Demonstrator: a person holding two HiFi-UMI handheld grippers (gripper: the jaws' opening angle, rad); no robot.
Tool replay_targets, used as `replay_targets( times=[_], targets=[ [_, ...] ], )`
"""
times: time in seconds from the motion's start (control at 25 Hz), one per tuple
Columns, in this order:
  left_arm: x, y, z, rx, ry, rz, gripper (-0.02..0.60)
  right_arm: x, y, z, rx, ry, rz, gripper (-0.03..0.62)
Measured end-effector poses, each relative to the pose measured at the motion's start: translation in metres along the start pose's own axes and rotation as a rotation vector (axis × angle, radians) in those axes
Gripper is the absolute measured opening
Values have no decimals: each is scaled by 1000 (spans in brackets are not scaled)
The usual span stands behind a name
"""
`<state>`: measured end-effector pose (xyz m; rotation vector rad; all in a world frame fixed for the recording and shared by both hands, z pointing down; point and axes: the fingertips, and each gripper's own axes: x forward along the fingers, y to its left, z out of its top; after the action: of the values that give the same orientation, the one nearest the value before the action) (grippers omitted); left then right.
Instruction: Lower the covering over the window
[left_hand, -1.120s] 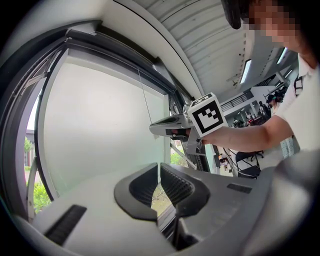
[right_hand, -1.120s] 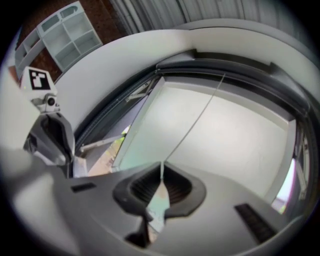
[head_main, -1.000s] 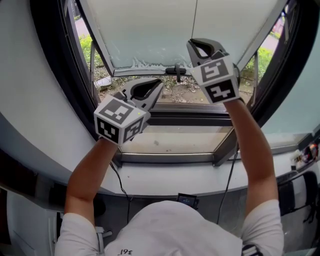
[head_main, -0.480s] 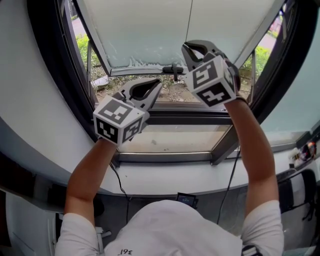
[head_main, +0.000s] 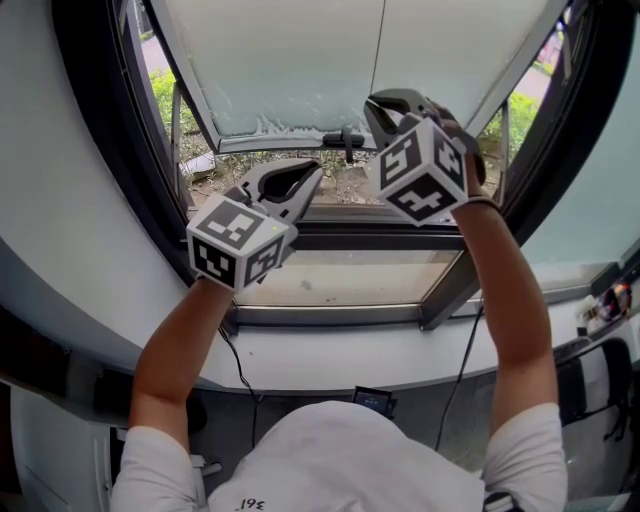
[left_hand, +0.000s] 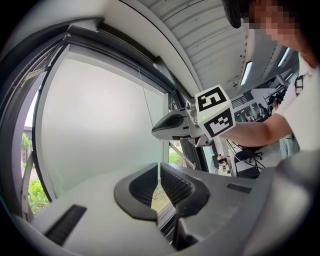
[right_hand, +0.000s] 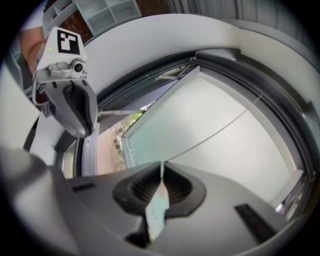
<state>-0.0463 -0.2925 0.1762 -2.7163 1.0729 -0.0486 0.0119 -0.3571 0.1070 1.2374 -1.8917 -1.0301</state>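
Observation:
A pale roller blind (head_main: 300, 60) covers the upper part of the window, its bottom edge (head_main: 270, 130) just above both grippers. A thin cord (head_main: 380, 45) hangs down its middle. My right gripper (head_main: 385, 100) is shut on that cord, which runs up across the blind (right_hand: 210, 115) from the right gripper (right_hand: 161, 167). My left gripper (head_main: 300, 172) sits lower and to the left, jaws shut, with a thin pale line of cord (left_hand: 159, 167) pinched in the left gripper (left_hand: 159, 172). The right gripper (left_hand: 156, 131) shows above it.
A dark handle (head_main: 345, 140) sits at the blind's bottom edge. The open sash and sill (head_main: 340, 275) lie below the grippers. Thick dark window frame (head_main: 100, 150) curves at the left. A black cable (head_main: 455, 370) hangs under the ledge. Greenery (head_main: 165, 95) shows outside.
The right gripper has rolled about its own axis, turning its marker cube, and shifted slightly left. The left gripper has stayed put. The blind's edge looks about the same.

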Motion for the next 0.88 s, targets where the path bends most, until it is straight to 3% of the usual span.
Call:
replay_targets(
  times=[0.44,0.76,0.88],
  targets=[
    [1,1,-8,-11,15,4,18,3,29,-12,-74,40,81,32],
    [2,-2,-15,-15,29,-2,18,6,67,-34,-215,112,176,32],
    [1,-3,-18,-17,38,-6,18,6,77,-43,-223,128,190,32]
  ],
)
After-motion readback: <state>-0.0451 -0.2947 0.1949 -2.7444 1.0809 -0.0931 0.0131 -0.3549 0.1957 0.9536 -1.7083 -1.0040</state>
